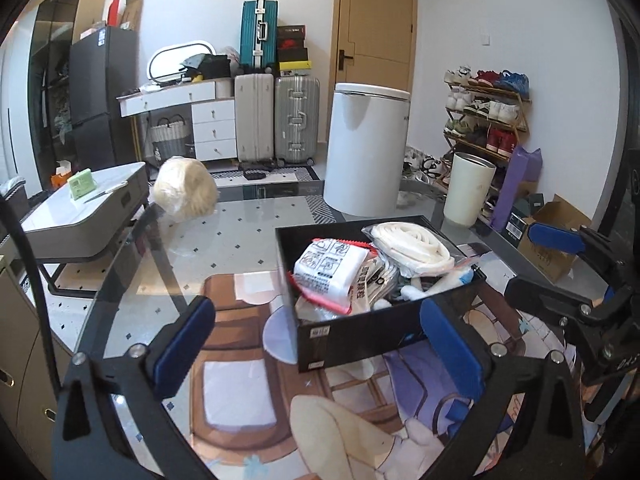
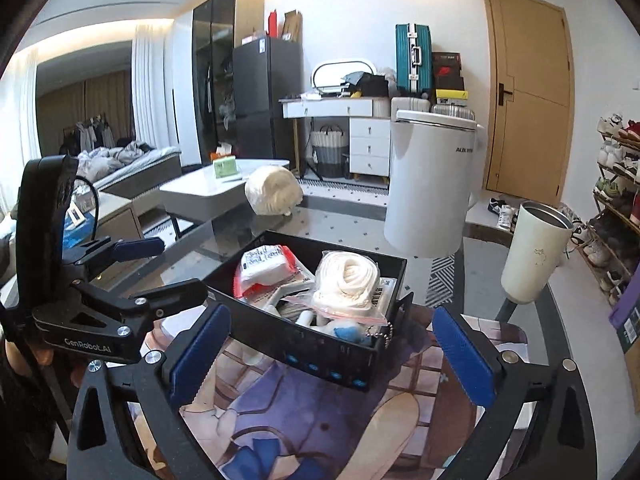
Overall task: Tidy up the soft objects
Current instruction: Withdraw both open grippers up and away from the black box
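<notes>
A black box (image 1: 360, 334) (image 2: 320, 356) stands on the glass table over a printed mat. It holds a white packet with red edges (image 1: 330, 276) (image 2: 266, 270), a bagged coil of white cloth (image 1: 412, 248) (image 2: 346, 280) and other soft bits. A cream fluffy bundle in plastic (image 1: 186, 192) (image 2: 274, 190) lies at the table's far edge. My left gripper (image 1: 316, 306) is open just in front of the box, its blue pads wide apart and holding nothing. My right gripper (image 2: 332, 314) is open too, before the box's other side, empty. Each gripper shows at the edge of the other's view.
A white tumbler (image 1: 470, 188) (image 2: 536, 252) stands on the table right of the box. Behind it is a tall white drum-shaped appliance (image 1: 366, 148). A low white table (image 1: 80, 208) sits to the left, a shoe rack (image 1: 488, 116) to the right, suitcases at the back wall.
</notes>
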The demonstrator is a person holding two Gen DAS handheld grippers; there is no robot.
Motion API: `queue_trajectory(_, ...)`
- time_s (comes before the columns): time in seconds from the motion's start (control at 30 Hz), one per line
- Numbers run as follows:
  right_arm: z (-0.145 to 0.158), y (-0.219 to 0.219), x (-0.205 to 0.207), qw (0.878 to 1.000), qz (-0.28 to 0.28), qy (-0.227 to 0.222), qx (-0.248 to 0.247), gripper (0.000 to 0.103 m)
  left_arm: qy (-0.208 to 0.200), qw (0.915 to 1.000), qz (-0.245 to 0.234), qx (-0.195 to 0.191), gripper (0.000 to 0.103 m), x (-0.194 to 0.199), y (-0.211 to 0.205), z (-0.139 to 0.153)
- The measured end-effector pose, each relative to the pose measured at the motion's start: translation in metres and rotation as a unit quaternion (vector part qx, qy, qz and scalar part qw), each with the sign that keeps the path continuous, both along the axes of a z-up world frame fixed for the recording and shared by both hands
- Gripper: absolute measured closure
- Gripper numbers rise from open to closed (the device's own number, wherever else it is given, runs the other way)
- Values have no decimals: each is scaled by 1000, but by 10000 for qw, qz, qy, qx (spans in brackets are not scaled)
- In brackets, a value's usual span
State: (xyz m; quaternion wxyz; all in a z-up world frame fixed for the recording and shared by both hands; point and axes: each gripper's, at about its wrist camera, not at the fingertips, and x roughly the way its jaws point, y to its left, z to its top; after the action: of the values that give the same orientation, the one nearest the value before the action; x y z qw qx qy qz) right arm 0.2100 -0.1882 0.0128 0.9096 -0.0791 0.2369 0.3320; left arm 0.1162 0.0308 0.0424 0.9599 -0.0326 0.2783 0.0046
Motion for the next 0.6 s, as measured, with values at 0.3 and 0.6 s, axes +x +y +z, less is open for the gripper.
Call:
queue_trajectory(0.3, -10, -6, -23, 9994, -118, -226, 213, 1, -139, 9998, 138, -96, 0, -19, 5, -9)
queue_trajectory(0.6, -23, -2, -27, 9995, -24, -238, 206, 1, -271, 9992, 278, 62, 0, -22, 0, -18)
